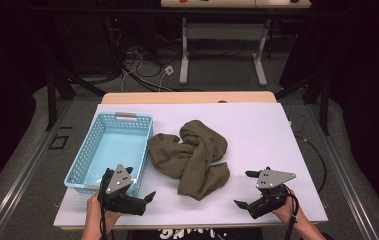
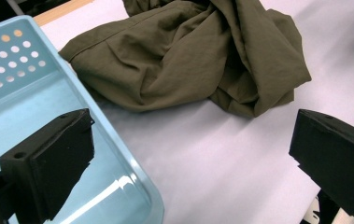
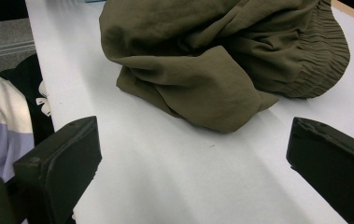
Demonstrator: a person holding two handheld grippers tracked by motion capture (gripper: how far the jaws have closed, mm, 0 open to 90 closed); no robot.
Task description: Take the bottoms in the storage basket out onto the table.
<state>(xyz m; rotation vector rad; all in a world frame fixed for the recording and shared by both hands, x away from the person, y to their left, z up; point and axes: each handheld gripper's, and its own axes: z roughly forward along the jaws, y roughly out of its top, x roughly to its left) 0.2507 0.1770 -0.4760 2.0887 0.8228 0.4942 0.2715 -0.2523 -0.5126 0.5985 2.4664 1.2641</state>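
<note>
Both grippers are held low near the table's point(image 1: 257, 125) front edge. Wide-parted jaws with nothing between them are seen on the left gripper point(image 1: 147, 201), whose body sits at the near corner of the light-blue basket point(image 1: 127, 120). Ahead of its jaws and a little to one side, the crumpled olive cloth point(image 1: 192, 155) is found lying on the white surface, apart from them. On the right gripper point(image 1: 243, 190), the jaws are likewise spread and empty, with the cloth ahead of them, untouched.
</note>
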